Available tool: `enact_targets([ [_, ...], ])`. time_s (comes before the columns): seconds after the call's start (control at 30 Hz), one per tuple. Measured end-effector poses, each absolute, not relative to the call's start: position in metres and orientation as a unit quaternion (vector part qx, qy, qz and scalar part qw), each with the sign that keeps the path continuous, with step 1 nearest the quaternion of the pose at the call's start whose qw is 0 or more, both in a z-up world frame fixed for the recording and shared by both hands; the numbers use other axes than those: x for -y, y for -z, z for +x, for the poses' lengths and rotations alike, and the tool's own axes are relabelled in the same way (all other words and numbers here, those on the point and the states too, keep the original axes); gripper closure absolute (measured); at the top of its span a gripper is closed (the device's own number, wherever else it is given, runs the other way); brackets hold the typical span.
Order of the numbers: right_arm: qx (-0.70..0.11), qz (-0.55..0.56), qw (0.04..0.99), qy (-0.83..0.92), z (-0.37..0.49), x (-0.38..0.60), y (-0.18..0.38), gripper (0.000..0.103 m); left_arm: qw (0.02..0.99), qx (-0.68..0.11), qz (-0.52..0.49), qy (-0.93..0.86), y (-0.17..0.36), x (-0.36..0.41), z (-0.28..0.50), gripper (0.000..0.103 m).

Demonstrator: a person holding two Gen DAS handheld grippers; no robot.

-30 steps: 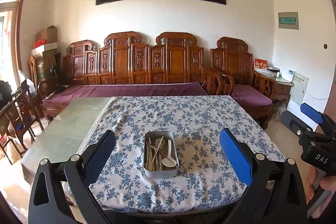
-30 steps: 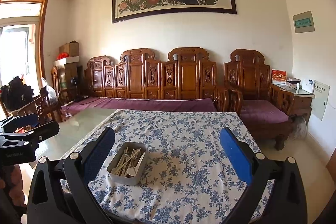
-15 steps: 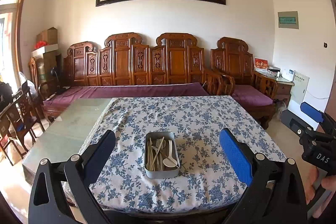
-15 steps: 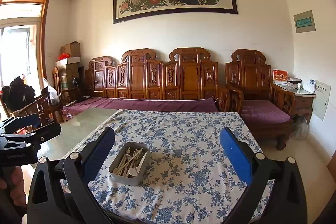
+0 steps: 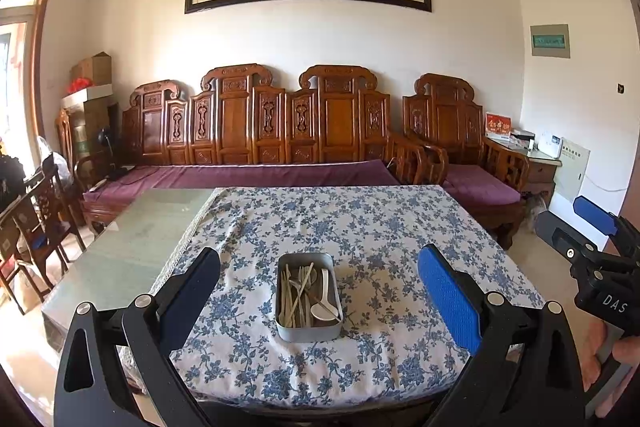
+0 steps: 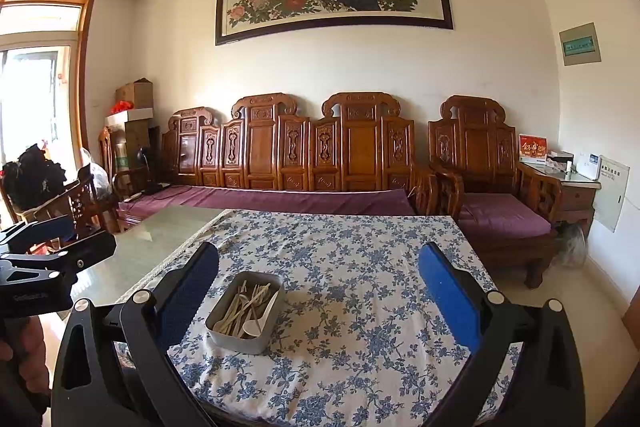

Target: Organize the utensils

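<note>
both hand-held grippers, left (image 5: 319, 289) and right (image 6: 319, 289), gape wide, empty, above the utensil tin (image 5: 308, 297).

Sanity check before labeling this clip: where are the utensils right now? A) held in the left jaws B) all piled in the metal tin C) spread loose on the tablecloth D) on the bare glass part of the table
B: the chopsticks and white spoon all lie inside the metal tin on the floral tablecloth; both the left gripper and the right gripper are open and hold nothing.
</note>
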State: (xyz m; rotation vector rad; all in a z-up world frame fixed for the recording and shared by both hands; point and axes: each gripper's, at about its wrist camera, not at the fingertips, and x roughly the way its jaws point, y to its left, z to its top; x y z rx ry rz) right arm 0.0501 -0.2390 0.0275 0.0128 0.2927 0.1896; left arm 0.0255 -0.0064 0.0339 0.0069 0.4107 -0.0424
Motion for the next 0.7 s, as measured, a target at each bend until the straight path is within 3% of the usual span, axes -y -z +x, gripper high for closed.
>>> enact_targets([
  [0.7,-0.146,0.006,0.985,-0.094,0.0497,0.2390,-0.0278,0.002,0.980,-0.197,0.004,0.022,-0.0373,0.0081,0.0231,0.007],
])
